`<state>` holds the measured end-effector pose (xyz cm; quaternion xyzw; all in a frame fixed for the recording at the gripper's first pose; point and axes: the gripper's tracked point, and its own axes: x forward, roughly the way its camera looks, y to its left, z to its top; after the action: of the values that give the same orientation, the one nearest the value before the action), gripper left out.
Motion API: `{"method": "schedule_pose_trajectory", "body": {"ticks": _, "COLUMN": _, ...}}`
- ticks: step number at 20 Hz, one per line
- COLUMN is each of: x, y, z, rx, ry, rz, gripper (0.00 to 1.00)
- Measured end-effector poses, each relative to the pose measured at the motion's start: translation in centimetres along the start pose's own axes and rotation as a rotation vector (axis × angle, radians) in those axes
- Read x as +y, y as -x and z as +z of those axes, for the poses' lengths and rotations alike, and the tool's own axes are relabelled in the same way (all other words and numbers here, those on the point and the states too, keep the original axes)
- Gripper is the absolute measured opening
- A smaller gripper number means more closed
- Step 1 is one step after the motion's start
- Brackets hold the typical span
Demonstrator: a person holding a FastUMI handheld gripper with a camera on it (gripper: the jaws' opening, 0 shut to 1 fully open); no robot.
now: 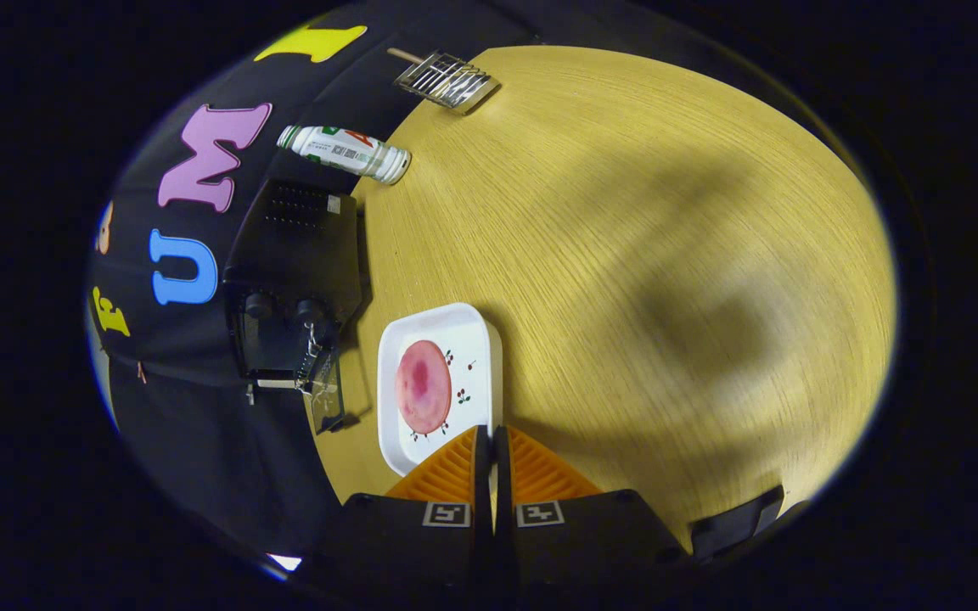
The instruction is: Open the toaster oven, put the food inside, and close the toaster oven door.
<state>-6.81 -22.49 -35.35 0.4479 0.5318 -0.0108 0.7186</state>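
Jaws pinched nearly together, gripper (491, 437) holding nothing, fingertips right at the near edge of the white plate (472, 327). Pink food slice (423, 386) sitting on that plate, just ahead and a bit left. Toaster oven (289, 288) further left past the plate, door seemingly hanging open already. Probably food next, so: spread fingers, nudge left.

Looks like a staged recording booth, not a real kitchen: black cloth wall (200, 407) behind a light wooden table (625, 255), with kitchen props like a black toaster oven (294, 280) and a white square plate (438, 382).
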Motion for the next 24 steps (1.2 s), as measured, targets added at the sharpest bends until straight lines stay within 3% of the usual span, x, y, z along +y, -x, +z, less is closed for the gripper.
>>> {"method": "schedule_pose_trajectory", "body": {"ticks": 12, "x": 8.4, "y": 3.8, "z": -4.0, "rx": -0.036, "ry": -0.126, "rz": 0.166, "gripper": 0.05}}
{"method": "schedule_pose_trajectory", "body": {"ticks": 24, "x": 18.8, "y": 0.3, "z": -12.6, "rx": -0.110, "ry": -0.152, "rz": 0.269, "gripper": 0.05}}
